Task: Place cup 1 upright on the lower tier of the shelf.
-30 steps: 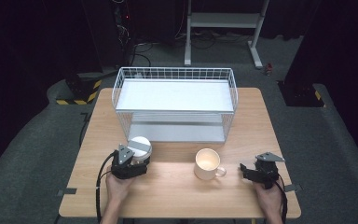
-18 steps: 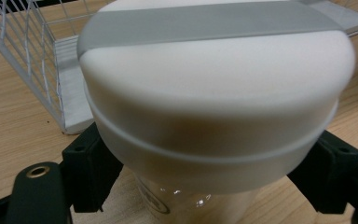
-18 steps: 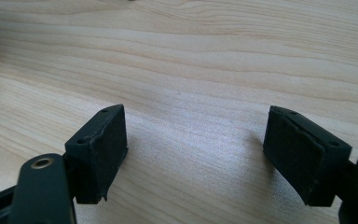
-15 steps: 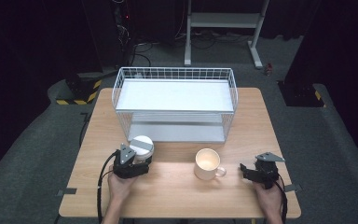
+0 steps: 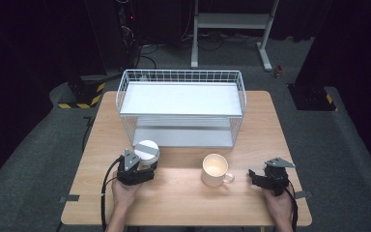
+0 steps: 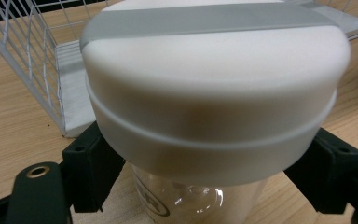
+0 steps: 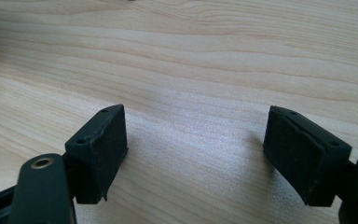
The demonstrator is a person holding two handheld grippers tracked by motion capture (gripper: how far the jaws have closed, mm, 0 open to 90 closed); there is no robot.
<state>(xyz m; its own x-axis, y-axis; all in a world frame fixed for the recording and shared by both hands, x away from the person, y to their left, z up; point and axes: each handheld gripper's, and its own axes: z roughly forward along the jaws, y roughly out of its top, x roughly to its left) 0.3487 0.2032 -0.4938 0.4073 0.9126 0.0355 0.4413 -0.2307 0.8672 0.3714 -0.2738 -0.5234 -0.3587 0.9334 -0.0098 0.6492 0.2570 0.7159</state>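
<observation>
Between the left claw's (image 5: 142, 164) jaws stands the upright jar (image 5: 147, 152), gripped below its lid, wire rack (image 5: 181, 77) just beyond. Right claw (image 7: 193, 156) gapes empty over the desk (image 5: 183, 198), beside the mug (image 5: 215, 169).

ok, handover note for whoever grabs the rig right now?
Left tongs: closed around the clear jar with the white lid, just under the lid; jar stands on the table in front of the white wire rack.
Right tongs: open, nothing between them, resting low over bare table right of the cream mug.
Done: jar gripped.
Left: jar not lifted or placed; mug untouched, upright, handle toward the right tongs.
</observation>
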